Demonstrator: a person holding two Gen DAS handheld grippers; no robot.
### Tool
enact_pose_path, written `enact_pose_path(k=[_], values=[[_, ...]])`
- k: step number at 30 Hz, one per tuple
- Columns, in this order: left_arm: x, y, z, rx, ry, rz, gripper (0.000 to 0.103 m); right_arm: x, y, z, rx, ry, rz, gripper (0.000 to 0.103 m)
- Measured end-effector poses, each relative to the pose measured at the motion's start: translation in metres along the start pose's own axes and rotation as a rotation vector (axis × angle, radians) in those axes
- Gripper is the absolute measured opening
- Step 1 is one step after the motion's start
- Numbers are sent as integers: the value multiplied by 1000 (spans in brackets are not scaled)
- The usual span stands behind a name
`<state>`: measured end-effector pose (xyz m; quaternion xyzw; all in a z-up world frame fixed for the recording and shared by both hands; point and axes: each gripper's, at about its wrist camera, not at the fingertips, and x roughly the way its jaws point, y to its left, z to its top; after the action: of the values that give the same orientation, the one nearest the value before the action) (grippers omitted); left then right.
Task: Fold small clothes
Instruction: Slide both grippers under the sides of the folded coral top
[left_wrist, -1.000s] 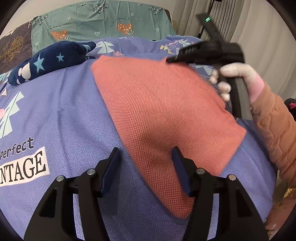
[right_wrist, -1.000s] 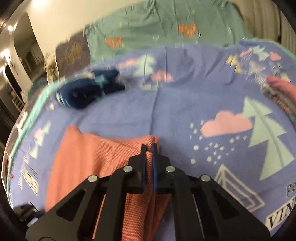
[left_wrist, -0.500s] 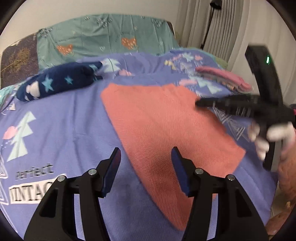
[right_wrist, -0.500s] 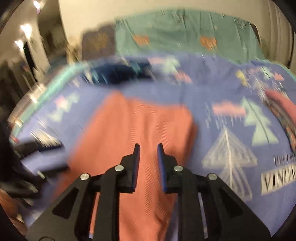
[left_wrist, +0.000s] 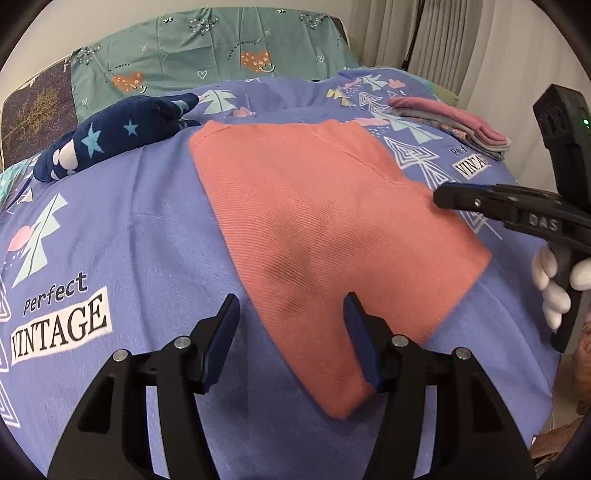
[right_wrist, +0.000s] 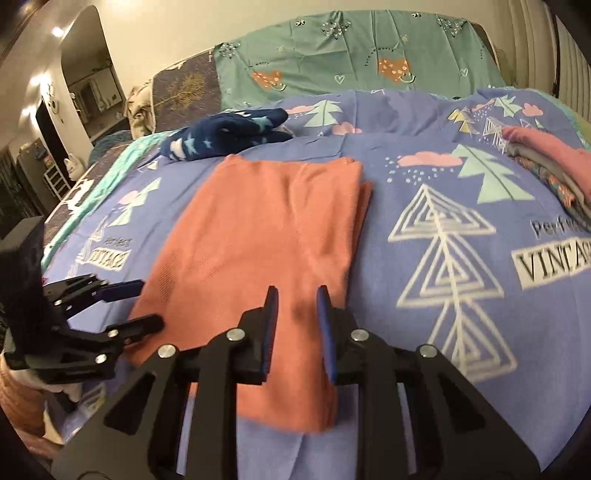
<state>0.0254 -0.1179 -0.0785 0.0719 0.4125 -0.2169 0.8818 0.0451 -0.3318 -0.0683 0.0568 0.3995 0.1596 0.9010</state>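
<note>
On bedspread (left_wrist: 122, 236), "Perfect VINTAGE" print, orange cloth (left_wrist: 325, 229)

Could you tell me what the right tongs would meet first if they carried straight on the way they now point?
Most likely the orange cloth: the right tongs stand open and empty, aimed down at its near half on the bedspread. Depth is hard to judge, but nothing else shows in between.

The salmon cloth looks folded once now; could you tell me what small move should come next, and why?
Probably bring the left gripper down onto the near edge of the salmon cloth and pinch it for a second fold. The cloth lies flat on the blue bedspread, neither gripper holds it, and the right gripper has just been opening with nothing between its pads. The left gripper's jaws already stand open over that edge.
</note>
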Motion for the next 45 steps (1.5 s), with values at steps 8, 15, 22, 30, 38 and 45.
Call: enact_pose_path(k=[8,15,22,30,38,45], values=[[-8,-11,-13,15,4,-8,61,-2,-1,-40,5,68,-39,32],[-15,-8,-17,-1,4,-18,63,-6,-13,-48,93,76,-3,42],[-22,17,2,-110,-25,-96,64,-17,-37,-28,226,25,64,65],[8,47,22,-227,37,-179,64,10,-51,0,240,74,116,66],[43,58,46,-250,74,-276,78,43,-57,17,231,138,160,68],[61,43,60,-153,76,-300,101,58,-55,24,184,136,219,86]])
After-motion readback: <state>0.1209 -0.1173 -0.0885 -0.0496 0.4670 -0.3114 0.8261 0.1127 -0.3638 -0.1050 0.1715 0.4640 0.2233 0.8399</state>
